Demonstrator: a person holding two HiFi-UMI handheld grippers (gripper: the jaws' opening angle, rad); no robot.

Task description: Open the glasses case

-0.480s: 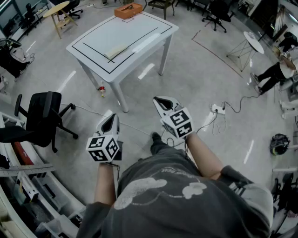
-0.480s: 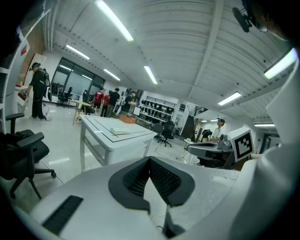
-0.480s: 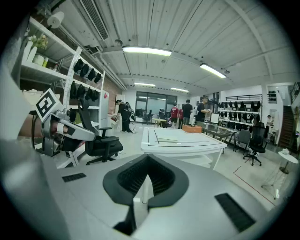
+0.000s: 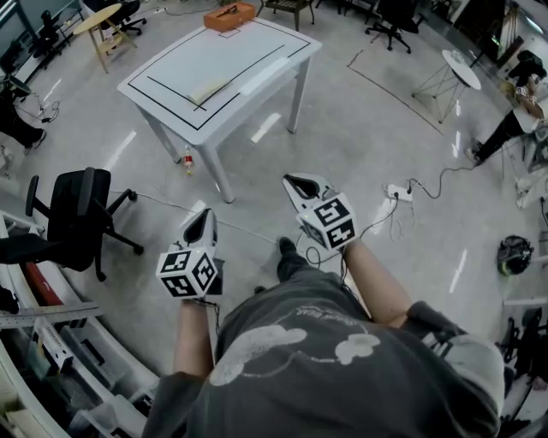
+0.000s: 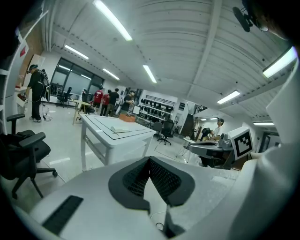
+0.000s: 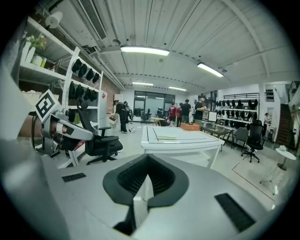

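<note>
A white table [image 4: 171, 85] with a black outline stands a few steps ahead, far from both grippers. On it lie a flat cream-coloured object [image 4: 208, 90] and a long white one [image 4: 264, 75]; I cannot tell which is the glasses case. The cream object also shows in the left gripper view [image 5: 123, 131] and the right gripper view [image 6: 165, 138]. My left gripper [image 4: 203, 222] is held in front of the body, shut and empty, its jaws meeting at the tip [image 5: 149, 159]. My right gripper [image 4: 301, 182] is alongside it, also shut and empty [image 6: 147, 158]. Both point towards the table.
An orange box [image 4: 229, 15] sits at the table's far edge. A black office chair [image 4: 81, 210] stands at left, a small bottle [image 4: 187, 162] by a table leg, and a power strip with cables [image 4: 398, 192] on the floor at right. Several people stand far back [image 6: 180, 111].
The head view has shifted slightly, so the table sits a little higher and further left. Both grippers stay shut and empty in nearly the same place.
</note>
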